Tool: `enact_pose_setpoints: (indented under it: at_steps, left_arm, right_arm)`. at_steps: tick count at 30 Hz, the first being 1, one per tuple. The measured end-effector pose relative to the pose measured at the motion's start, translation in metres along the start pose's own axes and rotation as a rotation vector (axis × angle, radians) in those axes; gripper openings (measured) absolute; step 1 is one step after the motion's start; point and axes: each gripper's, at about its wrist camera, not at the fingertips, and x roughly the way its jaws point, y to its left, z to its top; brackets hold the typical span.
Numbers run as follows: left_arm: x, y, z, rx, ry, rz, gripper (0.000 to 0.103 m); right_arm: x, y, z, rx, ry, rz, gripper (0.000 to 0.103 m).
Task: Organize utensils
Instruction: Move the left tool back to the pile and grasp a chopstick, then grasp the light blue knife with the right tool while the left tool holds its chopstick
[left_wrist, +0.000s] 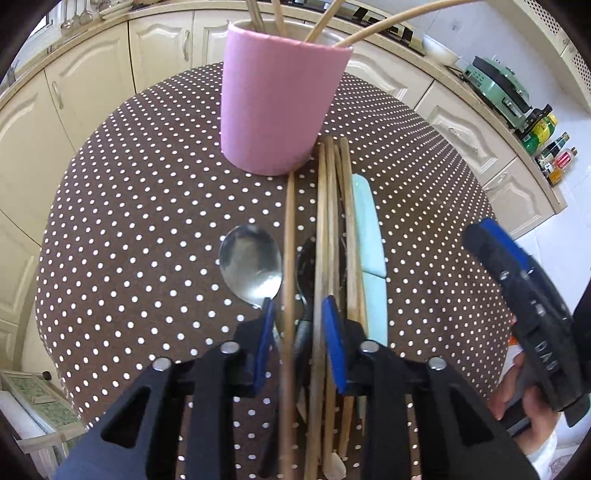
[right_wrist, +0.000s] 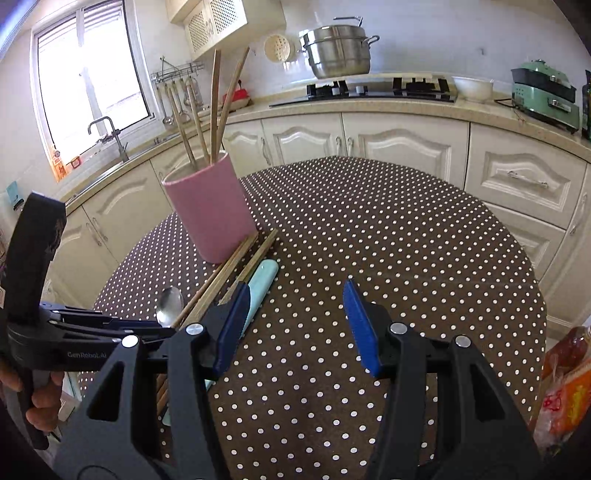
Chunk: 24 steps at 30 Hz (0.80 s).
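A pink cup (left_wrist: 277, 107) stands on the dotted table and holds several wooden chopsticks (left_wrist: 325, 26). Before it lie loose wooden chopsticks (left_wrist: 332, 221), a metal spoon (left_wrist: 251, 266), a second dark spoon (left_wrist: 306, 266) and a mint-green utensil (left_wrist: 369, 236). My left gripper (left_wrist: 299, 310) is open, its fingers low on either side of one chopstick (left_wrist: 289, 240) in the pile. My right gripper (right_wrist: 295, 295) is open and empty above the bare tablecloth, right of the pile (right_wrist: 229, 273). The cup also shows in the right wrist view (right_wrist: 210, 210).
The round table (right_wrist: 406, 240) has a brown white-dotted cloth. Cream kitchen cabinets (right_wrist: 369, 144) curve behind it, with a stove and steel pot (right_wrist: 336, 48). A green appliance (left_wrist: 495, 85) and bottles (left_wrist: 550, 151) stand on the counter. A packaged item (right_wrist: 565, 387) lies at the table's right edge.
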Motion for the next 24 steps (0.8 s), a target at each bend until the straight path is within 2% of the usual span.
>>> enact_pose_setpoints:
  at_steps: [6,7,8,15,20,24]
  left_arm:
    - [0.002,-0.002,0.01,-0.013,-0.004,-0.016,0.017]
    - [0.001,0.0,0.009,-0.017,-0.008,-0.025,0.013]
    - [0.0,0.001,0.009,-0.024,-0.014,-0.04,0.005]
    - [-0.015,0.015,-0.001,-0.048,-0.055,-0.068,0.005]
    - [-0.043,0.027,-0.014,-0.053,-0.139,-0.095,0.005]
    - [-0.069,0.046,-0.027,-0.073,-0.218,-0.028,0.005]
  right_arm:
    - [0.008,0.0,0.001,0.0,0.051,0.004,0.053]
    - [0.009,0.0,0.0,0.002,0.059,0.005,0.053]
    - [0.01,0.0,0.0,0.004,0.063,0.006,0.053]
    - [0.021,0.003,0.0,0.015,0.117,0.021,0.053]
    - [0.038,0.009,0.005,0.017,0.182,0.02,0.053]
    - [0.058,0.016,0.01,0.014,0.253,0.022,0.053]
